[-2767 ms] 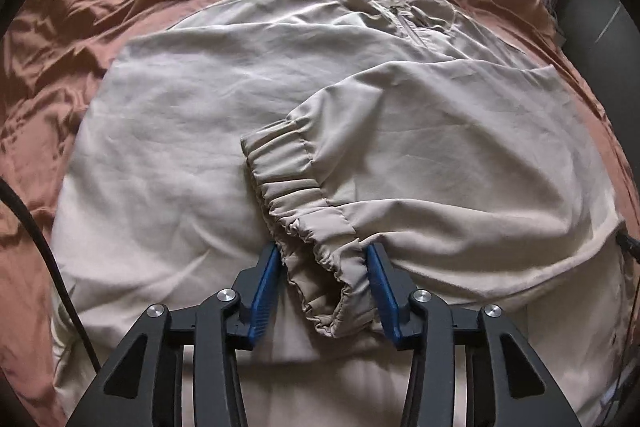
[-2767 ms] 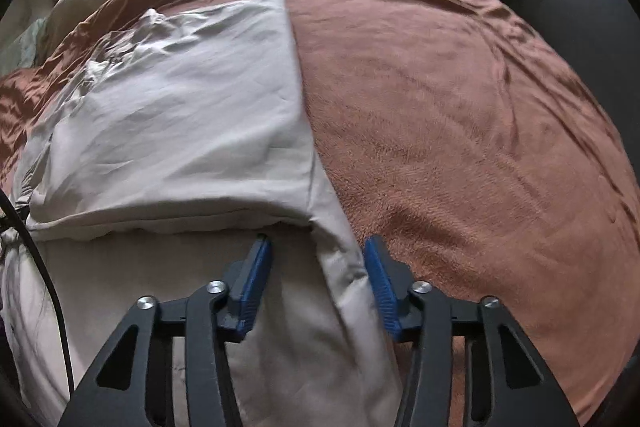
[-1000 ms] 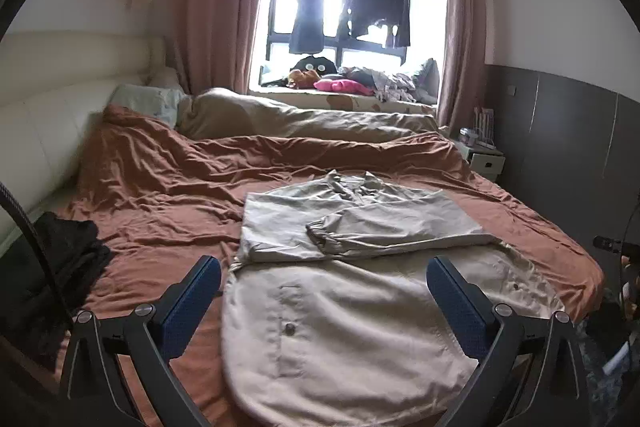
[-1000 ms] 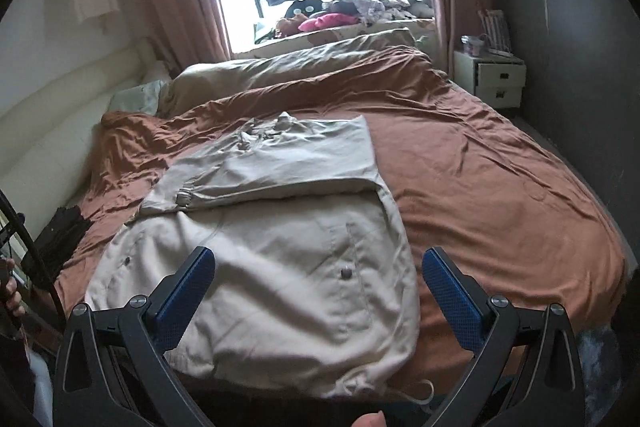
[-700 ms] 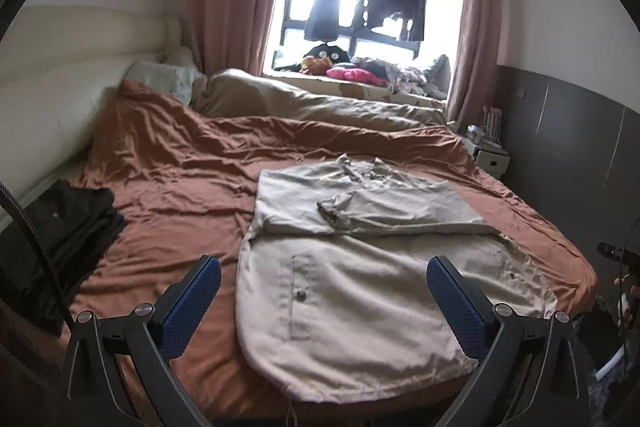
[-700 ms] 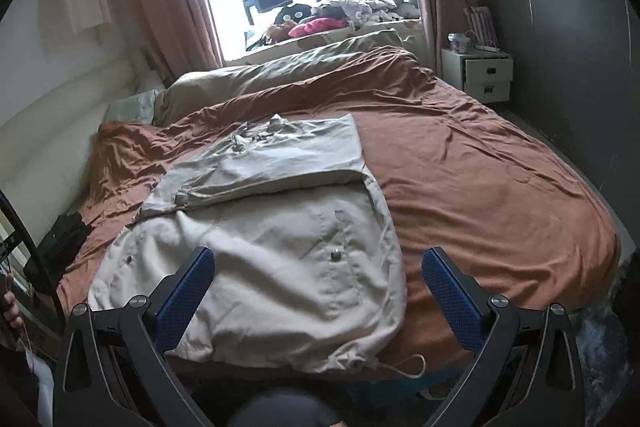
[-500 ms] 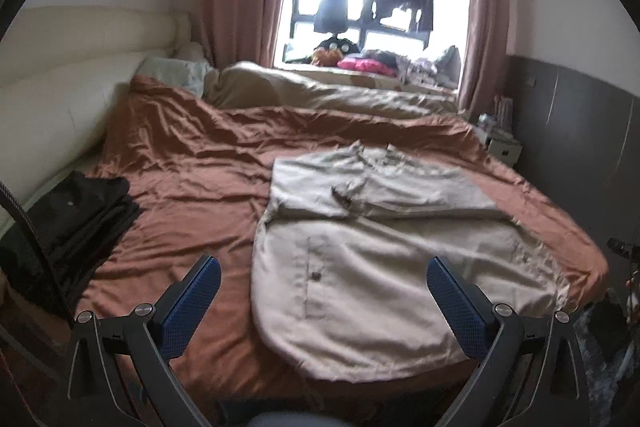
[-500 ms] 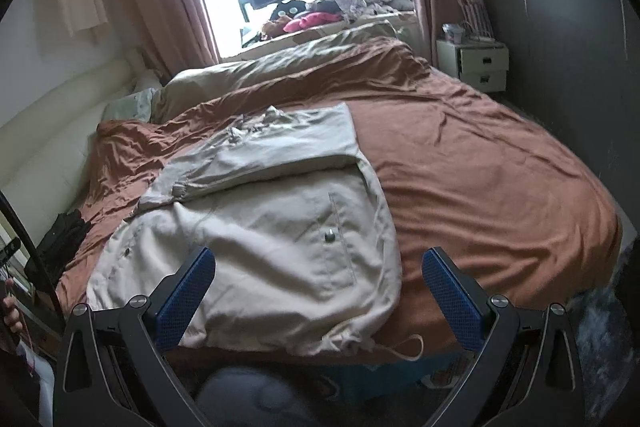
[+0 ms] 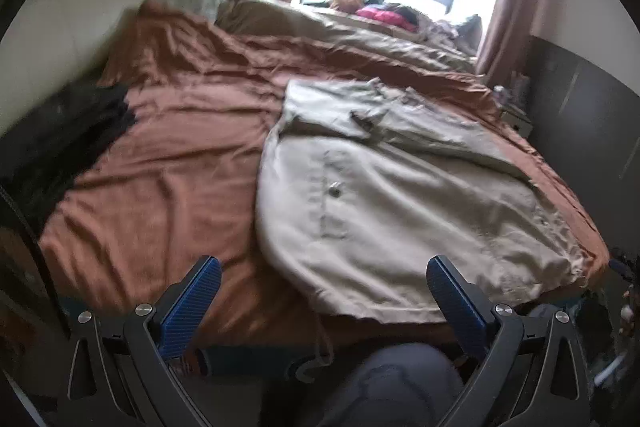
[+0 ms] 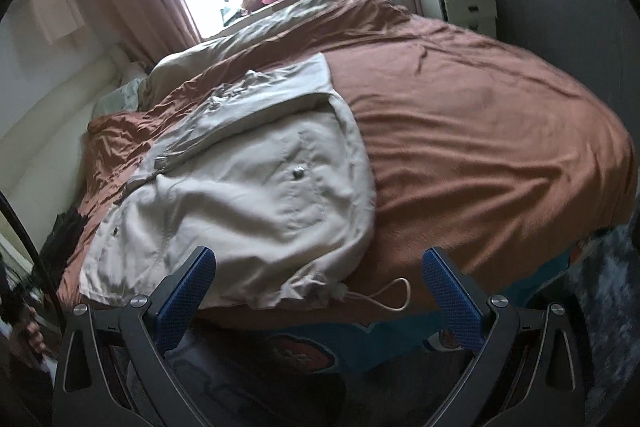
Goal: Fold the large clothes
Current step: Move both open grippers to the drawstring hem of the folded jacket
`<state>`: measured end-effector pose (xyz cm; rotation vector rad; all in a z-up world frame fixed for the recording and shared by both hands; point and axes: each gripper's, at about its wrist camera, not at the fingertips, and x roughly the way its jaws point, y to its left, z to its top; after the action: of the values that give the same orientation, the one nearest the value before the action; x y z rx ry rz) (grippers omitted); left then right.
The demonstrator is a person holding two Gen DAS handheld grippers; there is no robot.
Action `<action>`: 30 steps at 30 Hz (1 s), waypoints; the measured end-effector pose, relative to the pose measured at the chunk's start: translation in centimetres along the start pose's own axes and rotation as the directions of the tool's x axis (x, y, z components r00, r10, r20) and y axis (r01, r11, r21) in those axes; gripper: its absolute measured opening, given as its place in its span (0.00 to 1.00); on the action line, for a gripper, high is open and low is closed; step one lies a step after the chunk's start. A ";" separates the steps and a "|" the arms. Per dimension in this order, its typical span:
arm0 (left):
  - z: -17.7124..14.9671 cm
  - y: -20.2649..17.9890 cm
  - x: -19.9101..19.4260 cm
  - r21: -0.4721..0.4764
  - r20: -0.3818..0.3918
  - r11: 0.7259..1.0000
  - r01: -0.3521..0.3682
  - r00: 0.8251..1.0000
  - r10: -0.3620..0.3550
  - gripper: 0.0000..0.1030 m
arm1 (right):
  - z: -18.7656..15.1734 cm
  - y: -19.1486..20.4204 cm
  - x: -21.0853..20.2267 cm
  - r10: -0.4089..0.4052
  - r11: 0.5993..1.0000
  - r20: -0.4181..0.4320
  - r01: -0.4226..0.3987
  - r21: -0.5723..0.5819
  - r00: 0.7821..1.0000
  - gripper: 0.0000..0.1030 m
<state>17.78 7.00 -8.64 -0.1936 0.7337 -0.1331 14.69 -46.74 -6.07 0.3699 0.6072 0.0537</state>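
the beige jacket [image 9: 400, 203] lies front-up on the rust-brown bedspread [image 9: 168, 163], collar toward the window and hem at the near edge of the bed. both sleeves are already laid across the chest, one cuff [image 9: 362, 119] resting near the middle. the lower body, with its snap pockets [image 10: 298, 173], is flat but a little rumpled. a white drawcord [image 10: 390, 297] trails from the hem corner over the bed edge.

the left gripper [image 9: 324, 287] hangs off the near edge of the bed with its blue pads wide apart, holding nothing, above the left part of the hem. the right gripper [image 10: 320, 281] is likewise spread wide and empty, just short of the hem by the drawcord corner.

the step in hand looks like taking the hem to fold the lower half up over the sleeves. to do it well, each gripper should pinch a hem corner through both layers, well in from the loose cord, so the back panel comes along. lift both corners level and carry them toward the collar together, keeping the cloth taut between them so the sleeves are not dragged out of place. tuck the drawcord in, or it will dangle from the finished fold.

off to the left a dark garment [image 9: 76, 131] sits on the bed's edge, well apart; a crumpled duvet [image 9: 340, 27] lies beyond.
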 end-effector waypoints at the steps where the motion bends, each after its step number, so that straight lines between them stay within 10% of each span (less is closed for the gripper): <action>1: -0.2 0.5 0.8 -0.019 -0.015 1.000 0.002 1.000 -0.003 1.00 | 0.1 -0.5 0.4 0.002 1.000 -0.007 -0.002 0.015 1.000 1.00; 30: 0.2 4.6 12.2 -0.258 -0.213 0.965 0.056 0.971 -0.113 0.69 | 1.6 -5.7 8.8 0.198 0.955 -0.088 -0.172 0.242 0.976 0.85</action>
<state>27.10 9.25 -17.45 -0.4573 0.9698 -0.1459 22.51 -51.13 -11.73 0.6551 0.6897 0.1853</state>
